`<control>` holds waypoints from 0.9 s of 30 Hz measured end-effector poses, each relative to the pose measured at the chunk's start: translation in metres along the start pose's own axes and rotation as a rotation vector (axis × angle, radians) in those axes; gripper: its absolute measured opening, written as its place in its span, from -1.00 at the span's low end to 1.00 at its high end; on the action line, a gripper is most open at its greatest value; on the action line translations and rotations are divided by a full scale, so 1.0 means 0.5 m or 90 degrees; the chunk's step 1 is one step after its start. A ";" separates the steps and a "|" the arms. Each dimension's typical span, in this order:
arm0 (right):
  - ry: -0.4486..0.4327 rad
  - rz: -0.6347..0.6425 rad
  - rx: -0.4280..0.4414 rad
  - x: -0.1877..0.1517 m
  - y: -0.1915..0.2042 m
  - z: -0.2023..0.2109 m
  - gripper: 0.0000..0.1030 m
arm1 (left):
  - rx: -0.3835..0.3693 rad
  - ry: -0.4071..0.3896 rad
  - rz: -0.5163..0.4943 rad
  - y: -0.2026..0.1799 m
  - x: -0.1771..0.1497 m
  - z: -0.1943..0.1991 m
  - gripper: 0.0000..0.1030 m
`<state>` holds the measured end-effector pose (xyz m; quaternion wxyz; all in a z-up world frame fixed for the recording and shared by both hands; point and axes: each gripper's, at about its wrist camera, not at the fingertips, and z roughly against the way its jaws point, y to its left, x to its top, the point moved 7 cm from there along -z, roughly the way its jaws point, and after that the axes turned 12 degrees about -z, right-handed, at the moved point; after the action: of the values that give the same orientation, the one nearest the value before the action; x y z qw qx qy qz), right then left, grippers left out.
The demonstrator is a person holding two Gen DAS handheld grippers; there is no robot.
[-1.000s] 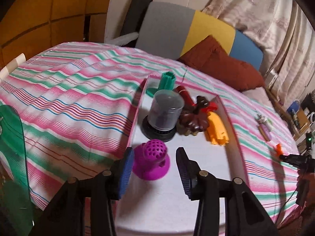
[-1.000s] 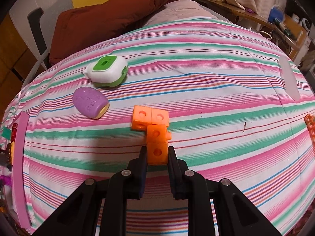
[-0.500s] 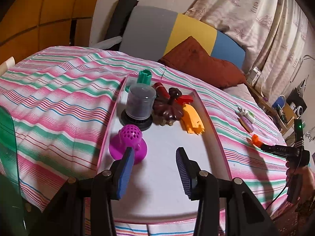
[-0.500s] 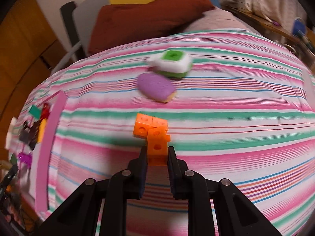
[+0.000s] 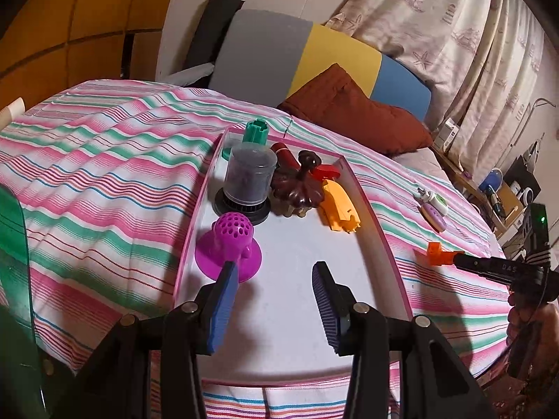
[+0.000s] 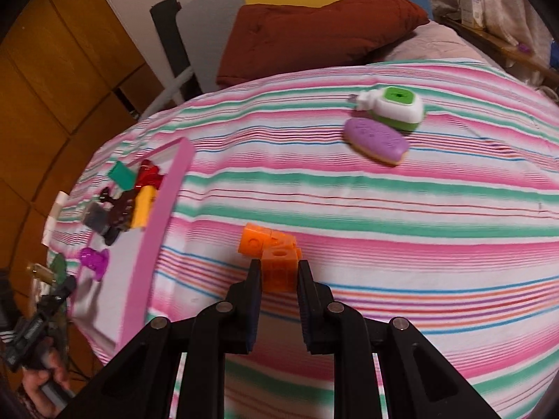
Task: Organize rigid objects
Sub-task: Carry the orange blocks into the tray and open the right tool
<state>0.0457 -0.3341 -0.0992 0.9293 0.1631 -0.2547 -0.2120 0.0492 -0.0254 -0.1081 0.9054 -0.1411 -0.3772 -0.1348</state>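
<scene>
Several toys are already gathered in the tray [image 5: 367, 209] ahead of the wide-open left gripper [image 5: 276, 300]; orange blocks [image 6: 272, 255] are clamped in the right gripper [image 6: 279, 279], two items left beyond.

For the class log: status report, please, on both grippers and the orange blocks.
Right hand-held gripper shut on orange blocks, above the bedspread. Left hand-held gripper open, empty, over tray. Nothing in the way.

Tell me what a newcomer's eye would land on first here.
Probably the orange block piece clamped in the right gripper above the striped bedspread. Next, the pink-rimmed tray to its left, toys crowded at its far end, a purple perforated toy nearest the open left gripper.
</scene>
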 end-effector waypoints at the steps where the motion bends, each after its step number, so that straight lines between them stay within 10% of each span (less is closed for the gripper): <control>1: 0.002 0.002 0.007 -0.003 0.012 0.000 -0.62 | 0.002 0.000 -0.001 0.000 -0.001 0.000 -0.14; 13: 0.002 0.096 0.117 -0.022 0.243 0.002 -0.62 | 0.001 -0.005 0.001 0.011 -0.007 0.014 -0.14; 27: 0.041 0.284 0.072 -0.101 0.409 -0.174 -0.62 | 0.007 -0.014 0.014 0.035 -0.017 0.043 -0.14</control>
<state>0.1170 -0.1177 -0.1068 0.9501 0.1617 -0.2661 0.0185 0.0359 -0.0004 -0.1023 0.9034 -0.1415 -0.3862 -0.1213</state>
